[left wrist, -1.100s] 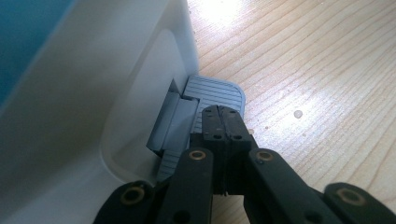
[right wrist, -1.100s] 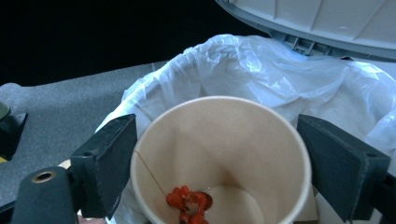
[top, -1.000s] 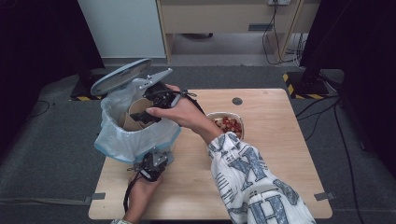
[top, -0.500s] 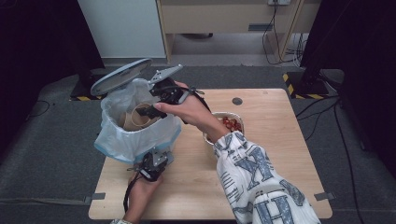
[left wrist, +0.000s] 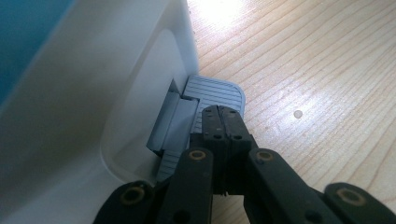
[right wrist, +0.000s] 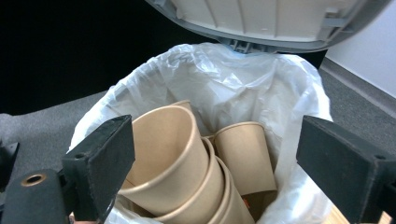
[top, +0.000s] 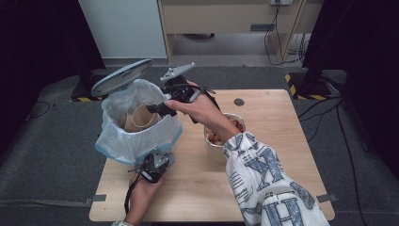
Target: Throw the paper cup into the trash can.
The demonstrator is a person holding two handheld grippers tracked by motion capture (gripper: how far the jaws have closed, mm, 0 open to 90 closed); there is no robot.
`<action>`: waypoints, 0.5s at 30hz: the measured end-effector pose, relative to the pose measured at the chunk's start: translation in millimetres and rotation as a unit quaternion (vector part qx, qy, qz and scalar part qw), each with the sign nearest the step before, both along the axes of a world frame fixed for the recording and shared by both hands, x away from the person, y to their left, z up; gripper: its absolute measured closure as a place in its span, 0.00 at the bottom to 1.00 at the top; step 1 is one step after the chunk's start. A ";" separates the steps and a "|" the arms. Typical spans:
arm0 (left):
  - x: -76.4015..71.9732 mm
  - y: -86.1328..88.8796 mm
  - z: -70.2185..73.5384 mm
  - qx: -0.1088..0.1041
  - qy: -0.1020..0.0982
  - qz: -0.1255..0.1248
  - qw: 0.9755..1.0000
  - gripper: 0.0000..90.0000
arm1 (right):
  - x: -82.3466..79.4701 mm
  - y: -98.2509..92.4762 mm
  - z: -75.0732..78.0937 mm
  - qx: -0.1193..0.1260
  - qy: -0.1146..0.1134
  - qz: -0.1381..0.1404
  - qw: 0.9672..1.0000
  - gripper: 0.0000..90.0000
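Two grippers | left gripper (left wrist: 223, 122) clenched, pressing pedal (left wrist: 215, 94) of bin (top: 136, 127) | lid (top: 121, 76) up | right gripper (right wrist: 212, 163) released above cups (right wrist: 187, 163) in bin | bowl (top: 225, 133) on table (top: 263, 108)

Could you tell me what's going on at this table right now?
A person is working a small pedal bin lined with a plastic bag. The left gripper, jaws shut, presses on the grey pedal, and the lid stands open. The right gripper hangs open over the bin's mouth, holding nothing. Several brown paper cups lie inside. A foil bowl of food sits on the wooden table beside the bin.
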State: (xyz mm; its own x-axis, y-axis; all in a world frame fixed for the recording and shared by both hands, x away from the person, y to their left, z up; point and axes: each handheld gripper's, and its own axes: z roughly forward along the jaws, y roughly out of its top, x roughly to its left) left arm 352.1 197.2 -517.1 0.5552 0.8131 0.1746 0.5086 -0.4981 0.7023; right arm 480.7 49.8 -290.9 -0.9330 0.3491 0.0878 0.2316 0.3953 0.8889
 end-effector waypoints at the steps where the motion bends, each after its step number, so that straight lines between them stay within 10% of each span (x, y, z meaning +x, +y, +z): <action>1: 0.0 0.0 0.0 0.000 0.000 0.000 1.000 0.99 | 0.6 -1.5 0.1 0.000 0.000 -0.001 1.000 0.13; 15: -0.1 -0.1 0.1 0.001 0.000 0.000 1.000 0.99 | 5.5 -24.4 -1.6 0.003 0.005 -0.023 1.000 0.11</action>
